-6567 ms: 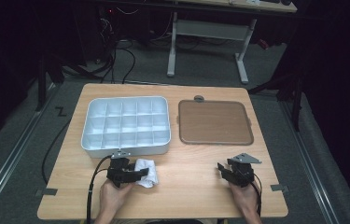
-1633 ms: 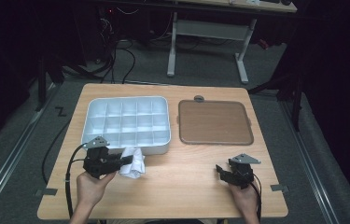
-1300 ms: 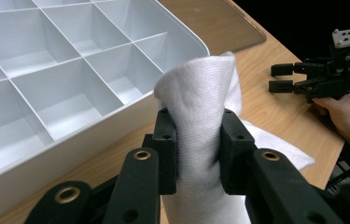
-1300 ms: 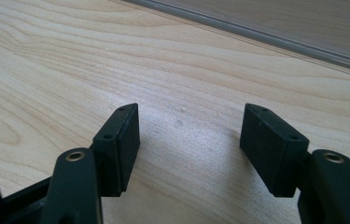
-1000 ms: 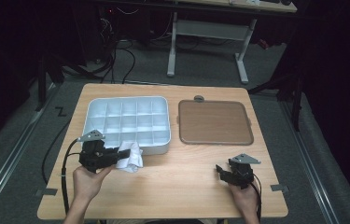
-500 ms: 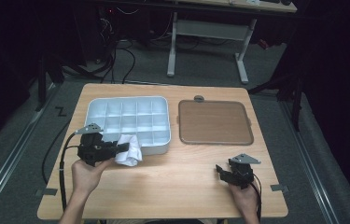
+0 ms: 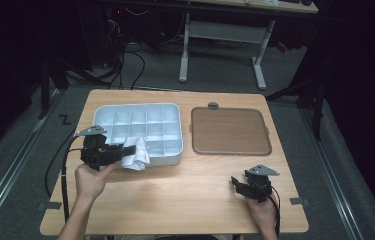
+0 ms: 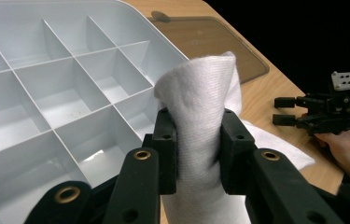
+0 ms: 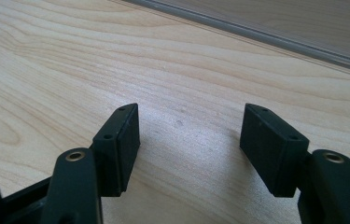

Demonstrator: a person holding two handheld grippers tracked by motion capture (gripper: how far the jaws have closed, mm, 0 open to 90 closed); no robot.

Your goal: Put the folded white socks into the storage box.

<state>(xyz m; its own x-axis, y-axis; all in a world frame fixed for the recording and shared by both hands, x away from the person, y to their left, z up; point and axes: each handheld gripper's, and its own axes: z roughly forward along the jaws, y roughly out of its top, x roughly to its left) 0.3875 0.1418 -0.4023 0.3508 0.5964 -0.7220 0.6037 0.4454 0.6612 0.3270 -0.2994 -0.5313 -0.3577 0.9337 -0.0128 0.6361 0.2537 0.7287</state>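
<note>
Soft white cloth (image 8: 200, 107), glossy plastic tray (image 8: 46, 84)

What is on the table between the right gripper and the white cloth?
Only bare wooden table lies between the right gripper and the white cloth, as seen in the high view.

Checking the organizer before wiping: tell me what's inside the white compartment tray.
The white compartment tray looks bare: the compartments in view hold nothing. The white cloth, clamped in the left gripper, hangs over its near edge and covers part of the near compartments, so those can't be checked.
</note>
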